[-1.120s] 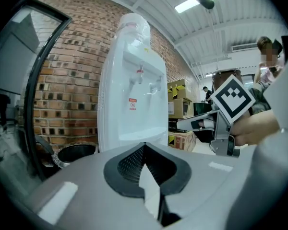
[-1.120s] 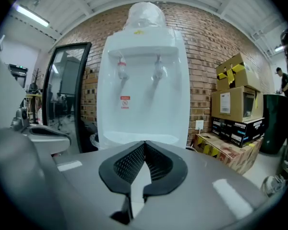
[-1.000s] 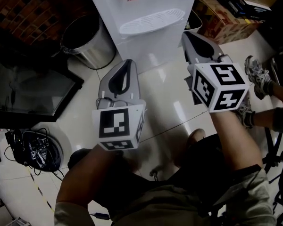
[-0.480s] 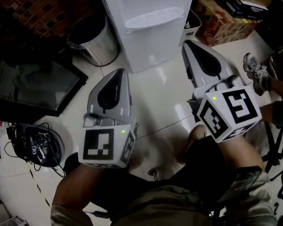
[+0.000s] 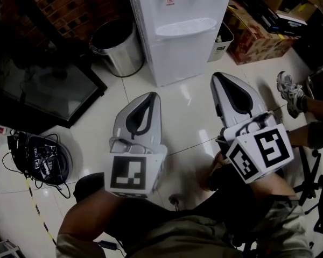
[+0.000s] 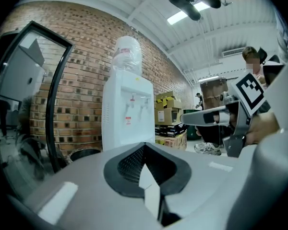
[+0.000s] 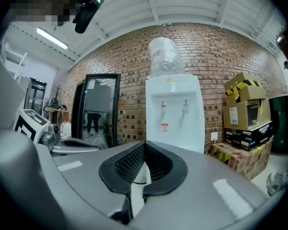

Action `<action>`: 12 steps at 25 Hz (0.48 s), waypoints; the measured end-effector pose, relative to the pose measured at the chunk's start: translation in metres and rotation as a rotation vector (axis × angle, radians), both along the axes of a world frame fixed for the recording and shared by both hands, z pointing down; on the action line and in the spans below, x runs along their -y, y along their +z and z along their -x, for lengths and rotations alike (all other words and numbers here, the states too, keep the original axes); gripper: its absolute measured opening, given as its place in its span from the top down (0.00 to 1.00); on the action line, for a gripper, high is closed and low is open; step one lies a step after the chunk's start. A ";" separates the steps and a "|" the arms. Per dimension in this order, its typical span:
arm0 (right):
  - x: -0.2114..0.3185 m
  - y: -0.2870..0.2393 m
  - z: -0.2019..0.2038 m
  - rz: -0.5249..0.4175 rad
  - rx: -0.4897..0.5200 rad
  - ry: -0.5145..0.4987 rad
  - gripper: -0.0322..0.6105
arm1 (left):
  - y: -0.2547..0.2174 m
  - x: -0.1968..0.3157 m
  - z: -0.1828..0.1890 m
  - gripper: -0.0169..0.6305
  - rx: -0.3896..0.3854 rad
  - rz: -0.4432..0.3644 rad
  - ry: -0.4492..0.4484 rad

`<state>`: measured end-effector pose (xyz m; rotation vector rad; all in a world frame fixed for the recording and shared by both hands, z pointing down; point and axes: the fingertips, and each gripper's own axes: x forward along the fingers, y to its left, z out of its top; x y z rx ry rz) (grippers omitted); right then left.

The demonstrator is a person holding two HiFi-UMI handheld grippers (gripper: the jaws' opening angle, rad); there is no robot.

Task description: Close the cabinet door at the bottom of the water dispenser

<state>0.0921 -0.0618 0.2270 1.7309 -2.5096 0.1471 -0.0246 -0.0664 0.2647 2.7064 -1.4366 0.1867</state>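
Ahead, the white water dispenser [image 5: 177, 26] stands against the brick wall [image 5: 70, 4]. Its bottom cabinet door [image 5: 180, 58] lies flush with the body, closed. A water bottle [image 7: 164, 56] sits on top of the dispenser. Left of the dispenser stands a steel trash bin [image 5: 116, 47]; right of it are a small white bin [image 5: 222, 36] and stacked cardboard boxes [image 5: 255, 36]. Both grippers hang in front of the dispenser, apart from it. The left gripper [image 5: 151, 95] and the right gripper [image 5: 218, 77] each have their fingers pressed together on nothing.
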 end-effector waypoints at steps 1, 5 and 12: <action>-0.003 0.004 0.001 0.005 -0.008 -0.004 0.95 | -0.001 -0.004 -0.003 0.97 -0.006 -0.001 0.007; -0.017 0.021 0.004 0.030 -0.036 -0.032 0.95 | -0.006 -0.015 -0.020 0.97 -0.010 -0.018 0.037; -0.033 0.016 0.000 0.025 -0.003 -0.061 0.95 | 0.011 -0.023 -0.039 0.97 0.052 -0.054 0.055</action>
